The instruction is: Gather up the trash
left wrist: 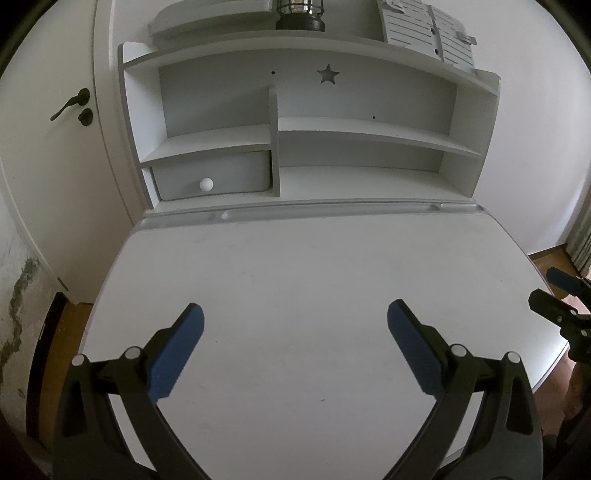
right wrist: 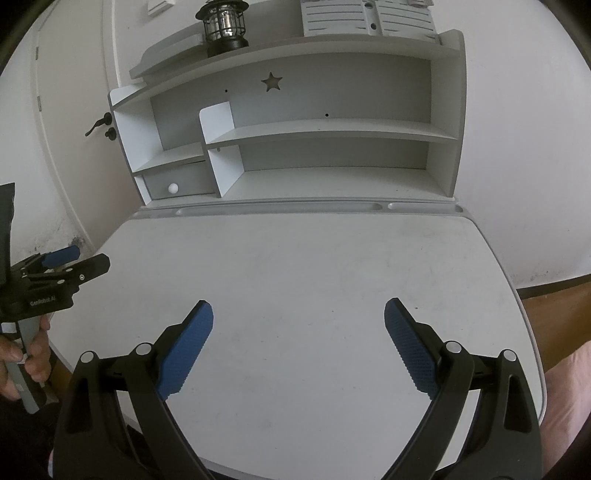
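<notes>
The left hand-held gripper (left wrist: 295,347) and the right hand-held gripper (right wrist: 298,345) both hang released, fingers spread wide, above the white counter (left wrist: 295,266). No trash seems to lie on it. A lantern (right wrist: 223,24) tops the shelf (right wrist: 317,129).

The white desk (left wrist: 295,280) lay bare, a grey groove (left wrist: 328,211) along its back edge, a shelf unit (left wrist: 310,125) behind.

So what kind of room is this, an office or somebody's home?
Most likely a home, perhaps a child's bedroom: a white study desk with a star-cutout hutch, a lantern on top, and a door beside it.
</notes>
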Action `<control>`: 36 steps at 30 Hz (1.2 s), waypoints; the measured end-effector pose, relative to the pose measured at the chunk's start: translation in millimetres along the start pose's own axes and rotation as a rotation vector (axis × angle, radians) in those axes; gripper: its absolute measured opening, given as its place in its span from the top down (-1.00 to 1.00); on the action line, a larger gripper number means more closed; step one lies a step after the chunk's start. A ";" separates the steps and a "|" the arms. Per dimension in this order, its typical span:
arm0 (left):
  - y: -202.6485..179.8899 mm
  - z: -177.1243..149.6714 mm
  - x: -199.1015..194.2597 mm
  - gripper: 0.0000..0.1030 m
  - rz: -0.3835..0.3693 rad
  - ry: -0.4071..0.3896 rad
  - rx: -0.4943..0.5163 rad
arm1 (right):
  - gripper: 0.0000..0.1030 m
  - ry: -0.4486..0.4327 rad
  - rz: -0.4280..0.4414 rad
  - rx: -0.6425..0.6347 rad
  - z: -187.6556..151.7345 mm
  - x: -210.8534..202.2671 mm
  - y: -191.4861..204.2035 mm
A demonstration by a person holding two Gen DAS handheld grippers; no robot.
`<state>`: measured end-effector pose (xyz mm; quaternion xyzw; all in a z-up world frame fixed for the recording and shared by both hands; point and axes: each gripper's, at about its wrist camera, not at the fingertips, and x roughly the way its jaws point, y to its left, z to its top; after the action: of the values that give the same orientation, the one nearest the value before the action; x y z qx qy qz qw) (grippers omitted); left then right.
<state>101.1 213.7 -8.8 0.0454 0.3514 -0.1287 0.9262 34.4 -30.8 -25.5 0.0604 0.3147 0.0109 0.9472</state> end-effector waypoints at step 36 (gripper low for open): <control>-4.5 -4.5 -1.1 -0.86 -0.002 0.005 0.017 | -0.77 -0.003 0.004 -0.010 -0.1 -2.5 -2.1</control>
<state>96.2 210.4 -11.3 0.0534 0.3528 -0.1326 0.9247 32.3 -33.0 -24.4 0.0564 0.3129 0.0144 0.9480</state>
